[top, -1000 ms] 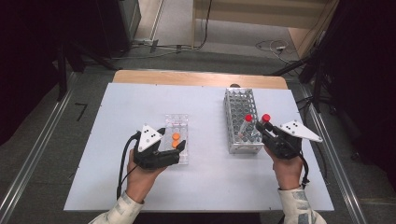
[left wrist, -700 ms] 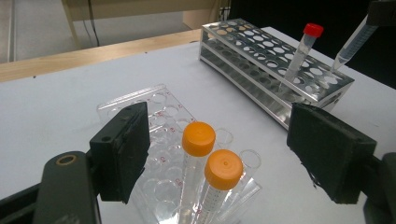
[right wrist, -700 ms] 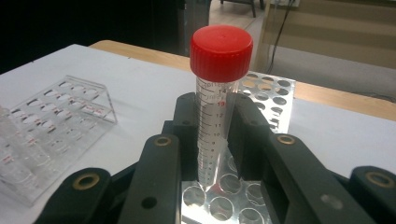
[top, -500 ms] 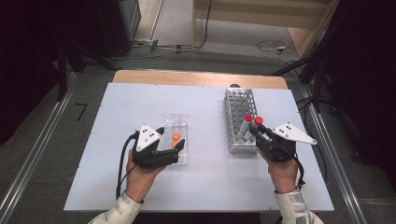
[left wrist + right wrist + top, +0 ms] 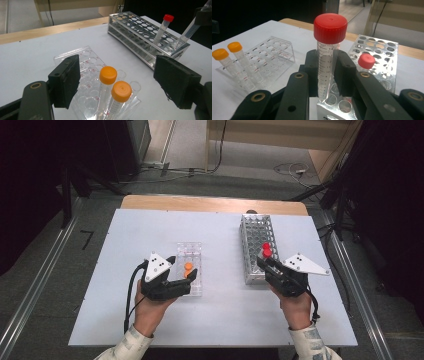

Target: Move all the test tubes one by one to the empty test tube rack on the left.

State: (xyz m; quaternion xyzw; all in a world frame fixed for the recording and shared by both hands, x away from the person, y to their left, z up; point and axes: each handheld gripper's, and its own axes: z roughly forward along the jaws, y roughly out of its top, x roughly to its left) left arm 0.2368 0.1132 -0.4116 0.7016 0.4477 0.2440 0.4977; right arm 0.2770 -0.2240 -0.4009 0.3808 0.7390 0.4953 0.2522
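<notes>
While the left gripper [image 5: 186, 279] waits open at the clear rack [image 5: 190, 251], the high view shows the right gripper [image 5: 263, 262] has slid left over the metal rack [image 5: 254, 232]. Its own view shows a red-capped tube [image 5: 328, 50] clamped upright above the holes, probably ready for seating.

floor: grey carpet [image 5: 45, 270] | table [image 5: 140, 235]: white top | surroundings: dark | cables [image 5: 290, 170] on floor
</notes>
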